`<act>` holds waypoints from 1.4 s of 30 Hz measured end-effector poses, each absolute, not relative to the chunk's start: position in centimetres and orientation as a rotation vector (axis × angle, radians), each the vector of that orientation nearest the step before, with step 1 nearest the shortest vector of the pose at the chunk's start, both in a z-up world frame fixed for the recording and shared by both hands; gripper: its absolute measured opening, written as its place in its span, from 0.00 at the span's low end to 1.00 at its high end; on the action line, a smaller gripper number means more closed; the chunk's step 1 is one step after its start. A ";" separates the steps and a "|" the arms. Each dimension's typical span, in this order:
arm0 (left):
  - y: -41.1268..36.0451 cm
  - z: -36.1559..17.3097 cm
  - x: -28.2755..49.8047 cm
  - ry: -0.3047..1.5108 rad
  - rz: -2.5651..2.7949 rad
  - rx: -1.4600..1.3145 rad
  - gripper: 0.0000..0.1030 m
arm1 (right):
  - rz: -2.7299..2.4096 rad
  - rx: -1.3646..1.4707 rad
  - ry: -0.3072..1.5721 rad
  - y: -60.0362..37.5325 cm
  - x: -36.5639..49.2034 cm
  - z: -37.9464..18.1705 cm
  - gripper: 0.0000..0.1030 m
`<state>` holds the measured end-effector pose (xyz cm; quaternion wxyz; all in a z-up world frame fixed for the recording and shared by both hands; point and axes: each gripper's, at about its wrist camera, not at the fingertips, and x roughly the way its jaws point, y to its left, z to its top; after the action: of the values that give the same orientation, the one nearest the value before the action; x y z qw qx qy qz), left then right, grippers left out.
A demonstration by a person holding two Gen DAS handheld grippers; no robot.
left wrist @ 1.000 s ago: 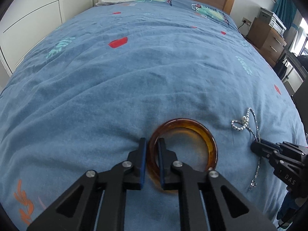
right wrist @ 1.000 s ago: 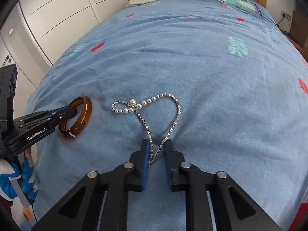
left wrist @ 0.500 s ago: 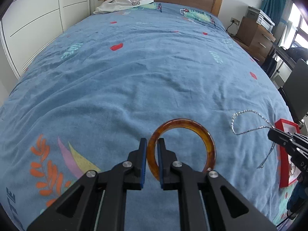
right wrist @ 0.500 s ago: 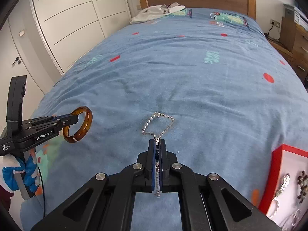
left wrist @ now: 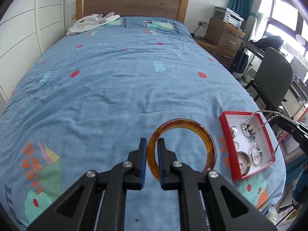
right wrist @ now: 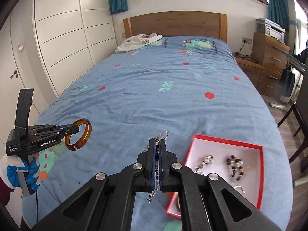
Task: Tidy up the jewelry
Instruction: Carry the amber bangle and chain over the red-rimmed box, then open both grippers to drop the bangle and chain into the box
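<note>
My left gripper (left wrist: 152, 144) sits at the lower centre of its own view, jaws pinched tight and angled downward. In the right wrist view it shows at the left edge, held by my gloved hand (right wrist: 21, 173). My right gripper (right wrist: 158, 148) is clamped fully together, lower centre.

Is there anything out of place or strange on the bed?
Only a white garment lying crumpled by the headboard. The red box sits squarely on the blue bedspread; nothing is spilled.
</note>
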<state>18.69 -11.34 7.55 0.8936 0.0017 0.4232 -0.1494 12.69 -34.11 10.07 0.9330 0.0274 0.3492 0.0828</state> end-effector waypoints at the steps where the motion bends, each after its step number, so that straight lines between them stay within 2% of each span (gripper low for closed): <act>1: -12.7 7.7 18.5 0.878 -0.329 0.006 0.09 | 0.158 0.057 0.713 -35.3 12.1 10.3 0.03; 7: -21.7 7.1 17.9 0.895 -0.436 0.044 0.09 | 0.102 0.072 0.729 -41.4 10.5 9.5 0.03; 17: -33.4 1.4 18.4 0.977 -0.515 0.175 0.09 | 0.049 0.117 0.823 -48.2 11.4 3.5 0.03; 27: -37.0 -3.6 19.6 1.042 -0.500 0.273 0.09 | 0.044 0.128 0.888 -49.8 13.2 -1.6 0.04; 34: -37.6 -4.5 19.6 1.051 -0.494 0.301 0.09 | 0.025 0.110 0.925 -50.4 13.5 -3.2 0.04; 37: -37.5 -4.3 19.7 1.065 -0.496 0.279 0.10 | 0.014 0.107 0.932 -50.6 13.3 -3.2 0.15; 39: -37.4 -4.1 19.7 1.072 -0.502 0.266 0.11 | 0.005 0.108 0.931 -50.8 13.1 -3.0 0.34; 42: -37.0 -3.4 19.3 1.065 -0.521 0.238 0.16 | 0.001 0.104 0.925 -50.8 12.5 -2.6 0.35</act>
<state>19.34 -37.02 -3.38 0.8228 0.1117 0.5007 -0.2447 12.49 -50.84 -2.57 0.8937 0.0504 0.4458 0.0004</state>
